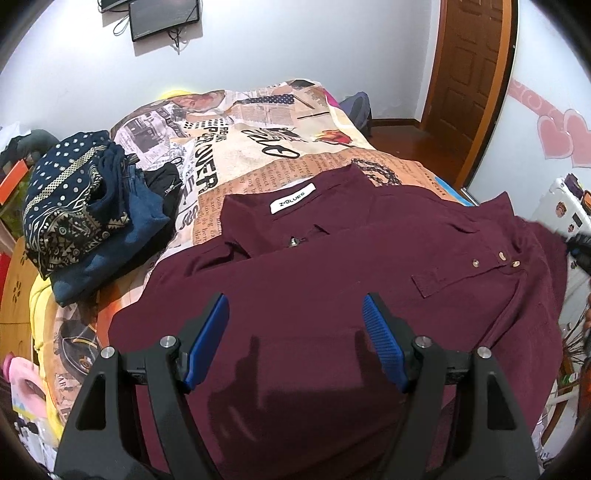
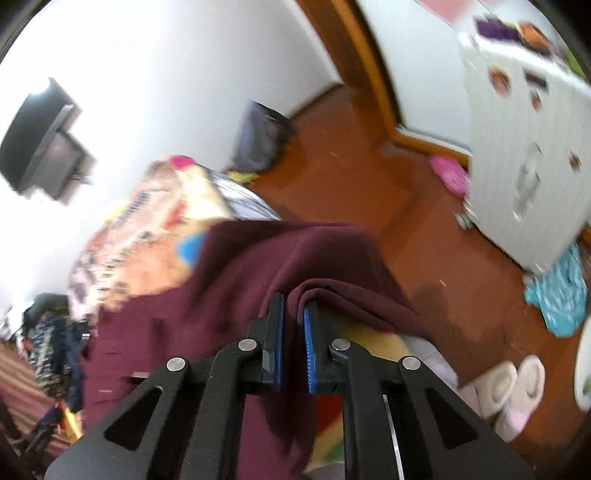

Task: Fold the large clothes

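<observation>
One maroon shirt [image 1: 332, 266] lies spread across the middle of the left wrist view, on a bed covered by a newspaper-print sheet [image 1: 229, 147]. Its white neck label [image 1: 292, 198] reads "Z·BLUES", and three small buttons [image 1: 496, 258] sit in a row at centre right. On the sheet the large letters "OVER" can be read; the finer print is too small to make out. One pile of dark blue clothes [image 1: 88, 218], the top piece dotted and patterned, sits at centre left, clear of the shirt. Two dark screens [image 1: 164, 16] hang on the wall at upper left, and two pink hearts [image 1: 565, 136] show at the right edge. The left gripper [image 1: 295, 343] hovers over the shirt at lower centre, jaws wide apart with nothing between them. In the blurred right wrist view, the right gripper [image 2: 293, 332] at lower centre is clamped on a fold of the shirt [image 2: 240, 288]. Two pale slippers [image 2: 509, 387] lie on the floor at lower right.
</observation>
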### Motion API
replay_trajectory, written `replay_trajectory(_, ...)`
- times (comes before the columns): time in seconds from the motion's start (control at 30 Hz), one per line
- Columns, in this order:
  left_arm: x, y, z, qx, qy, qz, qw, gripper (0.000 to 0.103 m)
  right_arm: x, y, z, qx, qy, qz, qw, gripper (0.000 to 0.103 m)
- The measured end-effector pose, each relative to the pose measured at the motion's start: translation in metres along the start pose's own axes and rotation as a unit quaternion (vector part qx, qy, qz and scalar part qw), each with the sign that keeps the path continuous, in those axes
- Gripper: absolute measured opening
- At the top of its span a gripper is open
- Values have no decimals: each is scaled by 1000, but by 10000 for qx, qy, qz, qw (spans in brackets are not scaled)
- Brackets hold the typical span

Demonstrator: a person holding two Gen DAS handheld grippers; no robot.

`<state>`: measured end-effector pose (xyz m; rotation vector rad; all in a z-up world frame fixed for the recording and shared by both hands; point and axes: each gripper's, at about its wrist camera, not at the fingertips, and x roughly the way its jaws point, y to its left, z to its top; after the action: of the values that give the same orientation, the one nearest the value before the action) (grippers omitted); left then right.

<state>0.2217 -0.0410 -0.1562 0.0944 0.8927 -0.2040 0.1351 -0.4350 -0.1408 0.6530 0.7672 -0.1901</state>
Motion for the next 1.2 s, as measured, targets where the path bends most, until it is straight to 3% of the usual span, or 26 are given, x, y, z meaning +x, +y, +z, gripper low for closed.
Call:
replay_trajectory(0.17, -9, 5, -2, -72, -137, -33, 9999, 74, -48, 57, 10, -599, -532, 717, 9942, 8)
replay_trajectory(0.33, -16, 10, -3, -94, -220, -54, 9997, 74, -75, 124, -2, -1582, -717, 1388, 9750, 8)
replay_trajectory(0.47, -19, 14, -7, -153, -252, -73, 9995, 74, -53, 156, -30, -2111, -191, 1607, 9640, 8)
replay_trajectory(0.7, -21, 20, -13, -190, -185, -119, 9996, 74, 21, 162, -79, -2101, 1144, 1556, 9584, 8)
replay_trajectory(0.8, -22, 18, -15, -108, -201, -57, 9997, 74, 28, 162, -93, -2158, 1208, 1310, 9600, 10)
replay_trajectory(0.93, -23, 14, -15, -26, -253, -5, 9997, 74, 15, 166, -86, -2162, 1087, 1255, 9621, 11)
replay_trajectory(1.03, -22, 10, -14, -11, -260, -54, 9996, 74, 4, 165, -75, -2131, 1066, 1067, 9653, 27)
replay_trajectory(1.1, -21, 8, -13, -6, -262, -91, 9996, 74, -1, 163, -71, -2046, 971, 981, 9691, 45)
replay_trajectory(1.2, -19, 5, -12, 27, -253, -105, 9996, 74, -16, 147, -58, -1708, 742, 898, 9784, 51)
